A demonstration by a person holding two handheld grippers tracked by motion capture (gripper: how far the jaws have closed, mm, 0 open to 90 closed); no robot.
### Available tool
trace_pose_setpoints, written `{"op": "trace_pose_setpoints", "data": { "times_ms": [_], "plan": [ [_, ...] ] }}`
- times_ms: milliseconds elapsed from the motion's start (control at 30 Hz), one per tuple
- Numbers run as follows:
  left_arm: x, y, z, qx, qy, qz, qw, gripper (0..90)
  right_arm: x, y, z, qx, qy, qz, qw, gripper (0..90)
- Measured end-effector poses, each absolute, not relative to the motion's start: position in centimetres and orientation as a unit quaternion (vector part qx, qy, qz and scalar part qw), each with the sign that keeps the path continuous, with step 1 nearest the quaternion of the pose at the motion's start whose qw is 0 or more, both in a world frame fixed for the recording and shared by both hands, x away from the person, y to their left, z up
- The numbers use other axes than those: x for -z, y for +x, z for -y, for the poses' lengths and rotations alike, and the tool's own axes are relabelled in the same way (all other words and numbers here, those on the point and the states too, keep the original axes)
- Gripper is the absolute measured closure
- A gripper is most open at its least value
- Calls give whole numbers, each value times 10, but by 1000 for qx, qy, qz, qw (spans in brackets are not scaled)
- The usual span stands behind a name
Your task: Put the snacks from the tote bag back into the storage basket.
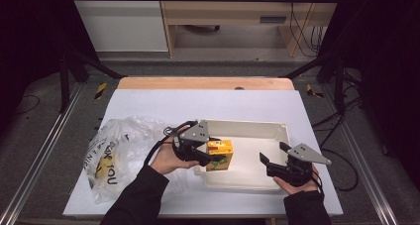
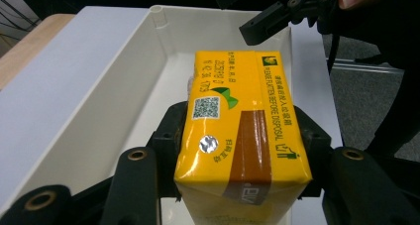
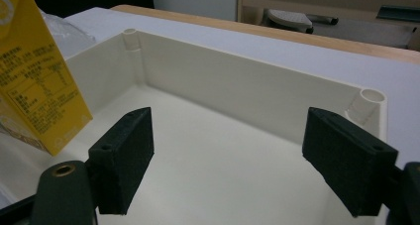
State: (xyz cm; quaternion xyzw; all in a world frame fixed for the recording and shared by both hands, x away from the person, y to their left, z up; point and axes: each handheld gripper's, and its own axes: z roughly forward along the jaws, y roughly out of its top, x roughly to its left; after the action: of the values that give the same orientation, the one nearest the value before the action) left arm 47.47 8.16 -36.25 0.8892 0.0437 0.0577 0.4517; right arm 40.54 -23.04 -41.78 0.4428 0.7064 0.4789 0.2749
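White tray: yellow carton reads "PLEASE FLATTEN BEFORE DISPOSAL".

A crumpled plastic bag lies left of the tray.

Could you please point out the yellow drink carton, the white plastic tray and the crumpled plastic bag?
yellow drink carton (image 2: 237, 136): left gripper view, its top face.
white plastic tray (image 3: 247, 93): right gripper view, its far inner wall.
crumpled plastic bag (image 1: 124, 136): high view, its clear upper part.

High view above table looking down, both gripper views close, sharing white tray
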Motion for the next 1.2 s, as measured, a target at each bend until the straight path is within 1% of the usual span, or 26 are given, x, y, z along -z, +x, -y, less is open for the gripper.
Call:
{"op": "trace_pose_setpoints", "data": {
  "times_ms": [400,933,1200],
  "plan": [
    [388,480,-81,-42,897,-39,438,501,419,406,229,-477,443,-709,273,203],
    [412,487,-79,-29,903,-41,428,499,420,406,228,-476,442,-710,271,203],
    [413,485,-81,-31,904,-39,425,494,420,406,228,-475,441,-711,272,203]
  ]
}}
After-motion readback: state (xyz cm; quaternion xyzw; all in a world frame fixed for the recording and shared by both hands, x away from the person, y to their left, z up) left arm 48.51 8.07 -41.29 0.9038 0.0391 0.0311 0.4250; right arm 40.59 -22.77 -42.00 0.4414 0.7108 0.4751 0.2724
